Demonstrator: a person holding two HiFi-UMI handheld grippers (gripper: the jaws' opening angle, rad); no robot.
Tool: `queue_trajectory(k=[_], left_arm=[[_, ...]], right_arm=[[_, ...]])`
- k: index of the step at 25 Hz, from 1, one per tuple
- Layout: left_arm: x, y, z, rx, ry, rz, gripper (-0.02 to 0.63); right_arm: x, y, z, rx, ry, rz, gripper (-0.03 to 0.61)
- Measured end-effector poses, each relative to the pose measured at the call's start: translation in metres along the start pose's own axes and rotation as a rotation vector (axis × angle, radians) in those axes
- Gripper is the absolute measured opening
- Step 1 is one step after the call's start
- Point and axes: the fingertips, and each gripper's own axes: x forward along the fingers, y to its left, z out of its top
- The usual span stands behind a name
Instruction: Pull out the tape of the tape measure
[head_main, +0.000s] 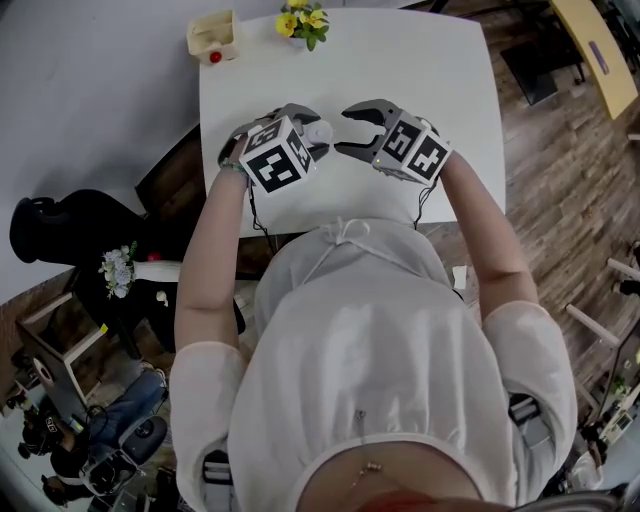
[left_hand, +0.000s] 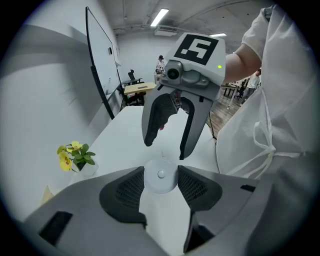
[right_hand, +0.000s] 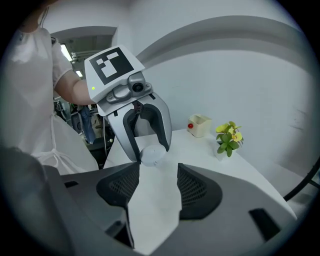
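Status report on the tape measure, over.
Left gripper jaws shut on tape measure. Right gripper jaws open, empty, facing it. No tape out yet. Nothing in the way.

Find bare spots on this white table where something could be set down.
Free: the far right of the table, beside the flowers. Crowded: the middle, where the left gripper holds the tape measure facing the right gripper, and the box's far left corner.
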Motion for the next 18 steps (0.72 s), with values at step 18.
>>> queue_trajectory(k=[18], left_arm=[[0.012,-0.008,0.005,0.026,0.013,-0.047,0.227]], right_arm=[[0.004,0.009,-0.014,-0.107,0.069,0.09,0.017]])
